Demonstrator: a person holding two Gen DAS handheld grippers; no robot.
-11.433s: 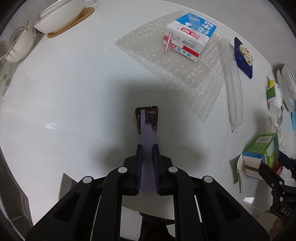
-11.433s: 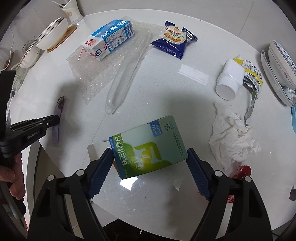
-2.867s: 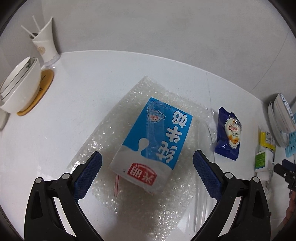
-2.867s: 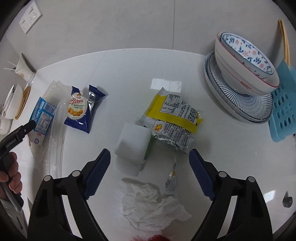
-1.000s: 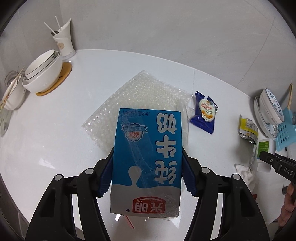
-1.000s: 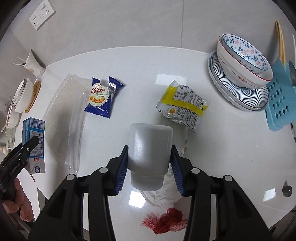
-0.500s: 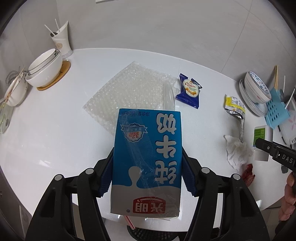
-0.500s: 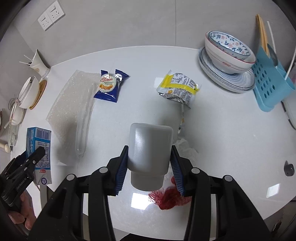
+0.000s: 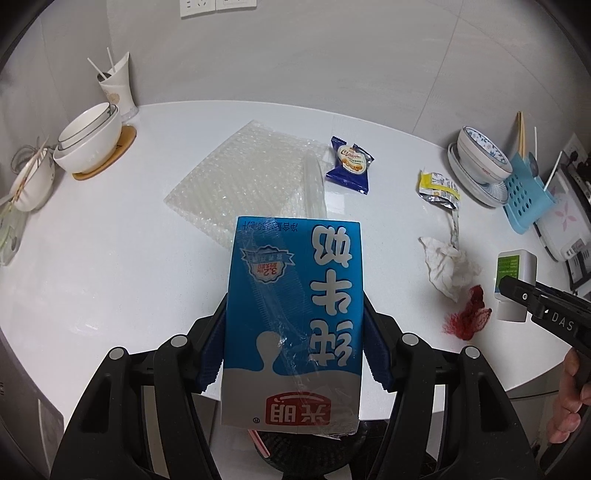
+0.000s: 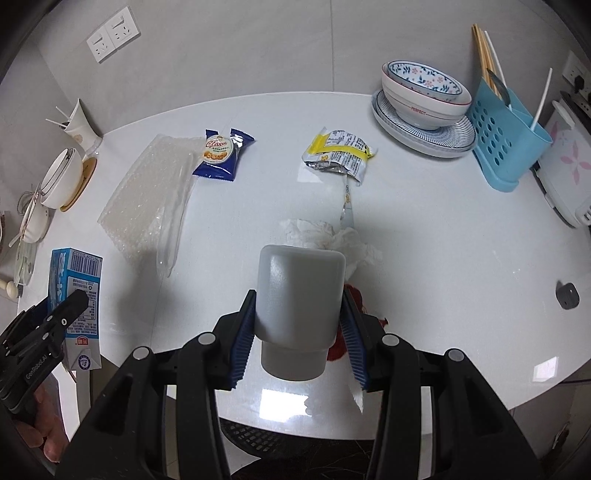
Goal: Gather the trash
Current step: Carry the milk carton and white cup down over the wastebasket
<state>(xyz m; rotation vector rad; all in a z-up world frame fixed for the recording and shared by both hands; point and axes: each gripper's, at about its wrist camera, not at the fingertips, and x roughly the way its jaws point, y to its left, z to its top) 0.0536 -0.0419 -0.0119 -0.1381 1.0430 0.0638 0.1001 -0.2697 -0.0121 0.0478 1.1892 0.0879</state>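
Both tools have drawn back toward the table (image 9: 110, 258) edge since half a second ago. Left tool (image 9: 295, 339): closed on the blue milk carton (image 9: 295, 317) at 6 o'clock, gripped across its flat sides; light, probably crushable. Right tool (image 10: 299, 332): closed on the white plastic bottle (image 10: 299, 291), rigid but smooth, held near its neck. Bubble wrap (image 9: 251, 177) lies at 12 o'clock.

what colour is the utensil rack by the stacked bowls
Light blue, with round holes; the utensil rack shows best in the right wrist view.

Round white table (image 9: 110, 258) against grey tiled wall (image 9: 332, 55) (white sockets (image 10: 112, 35) mounted).
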